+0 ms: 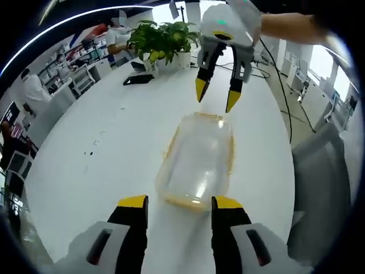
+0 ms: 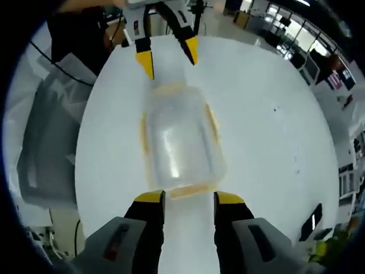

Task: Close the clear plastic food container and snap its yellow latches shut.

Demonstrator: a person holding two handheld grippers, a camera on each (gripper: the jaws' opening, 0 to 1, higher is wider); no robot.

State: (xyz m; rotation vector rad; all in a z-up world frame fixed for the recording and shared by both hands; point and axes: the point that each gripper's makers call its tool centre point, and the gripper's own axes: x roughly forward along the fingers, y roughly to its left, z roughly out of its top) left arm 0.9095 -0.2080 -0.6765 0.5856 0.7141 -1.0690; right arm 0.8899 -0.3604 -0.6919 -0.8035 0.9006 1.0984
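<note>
Clear plastic food container with yellow latches, lid apparently already seated, lying on the white tabletop lengthwise between the left gripper and right gripper, both with fingers open and empty, one at each short end.

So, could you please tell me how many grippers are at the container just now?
2. The left gripper sits open at one short end of the container; the right gripper hangs open over the opposite end.
</note>
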